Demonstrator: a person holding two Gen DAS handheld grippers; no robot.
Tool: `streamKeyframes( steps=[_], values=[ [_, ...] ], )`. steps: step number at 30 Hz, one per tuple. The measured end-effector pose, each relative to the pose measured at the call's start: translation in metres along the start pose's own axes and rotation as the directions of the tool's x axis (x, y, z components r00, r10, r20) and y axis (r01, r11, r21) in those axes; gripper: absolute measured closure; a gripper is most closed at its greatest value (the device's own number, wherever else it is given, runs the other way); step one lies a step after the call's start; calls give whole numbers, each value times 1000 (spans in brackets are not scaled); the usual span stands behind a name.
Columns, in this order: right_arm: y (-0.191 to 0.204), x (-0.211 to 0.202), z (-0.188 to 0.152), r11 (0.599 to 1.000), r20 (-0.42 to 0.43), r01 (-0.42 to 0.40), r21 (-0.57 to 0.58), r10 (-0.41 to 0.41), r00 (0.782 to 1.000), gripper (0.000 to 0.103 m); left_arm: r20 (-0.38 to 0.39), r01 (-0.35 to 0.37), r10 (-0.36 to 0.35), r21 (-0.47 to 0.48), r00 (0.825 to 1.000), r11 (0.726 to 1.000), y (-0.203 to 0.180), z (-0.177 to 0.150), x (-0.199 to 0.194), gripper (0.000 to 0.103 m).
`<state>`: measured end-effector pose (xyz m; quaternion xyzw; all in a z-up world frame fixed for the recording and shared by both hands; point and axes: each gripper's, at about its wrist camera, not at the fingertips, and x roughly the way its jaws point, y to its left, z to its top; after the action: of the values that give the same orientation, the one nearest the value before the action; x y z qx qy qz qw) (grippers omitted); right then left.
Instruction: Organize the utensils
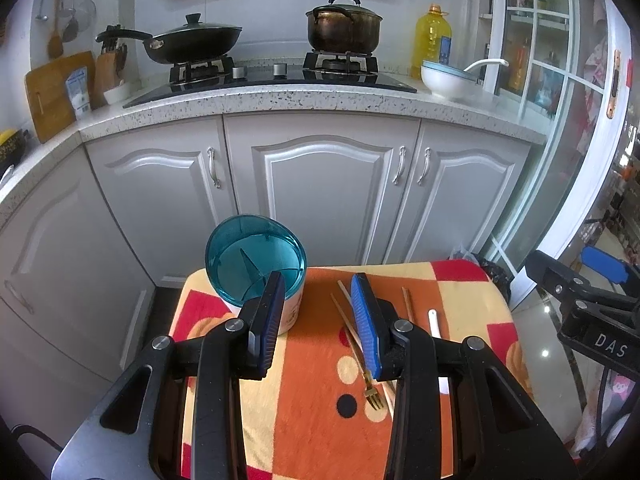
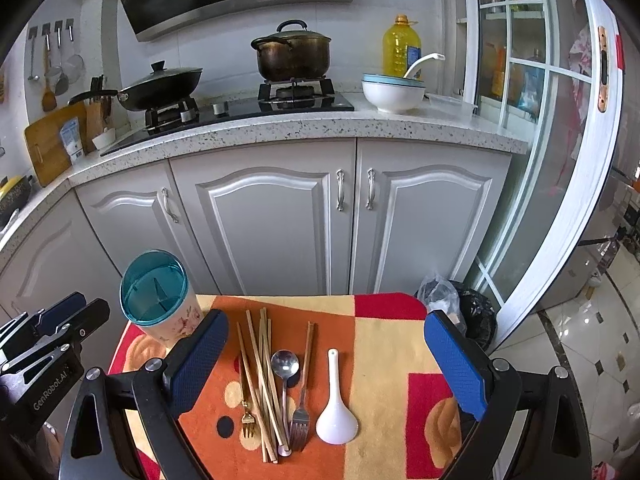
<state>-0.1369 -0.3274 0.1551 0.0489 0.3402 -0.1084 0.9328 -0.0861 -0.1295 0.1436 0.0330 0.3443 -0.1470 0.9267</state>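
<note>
While both tools hang above the patterned cloth [image 2: 384,340], neither one grips anything. The left gripper [image 1: 320,320] stands with its blue pads parted and only cloth showing in the gap; the right gripper [image 2: 332,360] is spread wider, its jaws bare, with the whole set of utensils lying below and between them.

Left gripper: the utensil holder [image 1: 256,268], a pale cup with a divided teal top, stands upright just beyond and partly behind its left finger. A gold fork [image 1: 370,384] lies on the cloth under the right finger, tines toward the camera, beside one or two chopsticks. Further to the right of that finger lies a white spoon handle, partly hidden by the gripper body.

Right gripper: beneath the open jaws, nearest the left finger, the gold fork [image 2: 247,420] lies next to a loose bundle of wooden chopsticks [image 2: 262,376]. A metal spoon [image 2: 285,364] overlaps the bundle's right side, bowl pointing away. Next comes a steel fork [image 2: 301,420] with a wood-coloured handle, then a white ceramic soup spoon [image 2: 337,420], bowl toward the camera, lying apart from the rest. The utensil holder [image 2: 160,304] stands beyond the left finger, at the far left corner of the cloth.

Past the cloth are grey cabinet doors [image 2: 264,220] and a speckled counter [image 2: 320,128] bearing a hob, a wok, a pot and a white bowl
</note>
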Motion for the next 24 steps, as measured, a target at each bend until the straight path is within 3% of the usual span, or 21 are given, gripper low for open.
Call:
streamKeyframes(
  steps=[24],
  values=[
    [6, 7, -3, 1000, -26, -8, -15, 8, 1000, 5, -17, 13, -13, 3, 1000, 1000, -1, -3, 5, 70]
  ],
)
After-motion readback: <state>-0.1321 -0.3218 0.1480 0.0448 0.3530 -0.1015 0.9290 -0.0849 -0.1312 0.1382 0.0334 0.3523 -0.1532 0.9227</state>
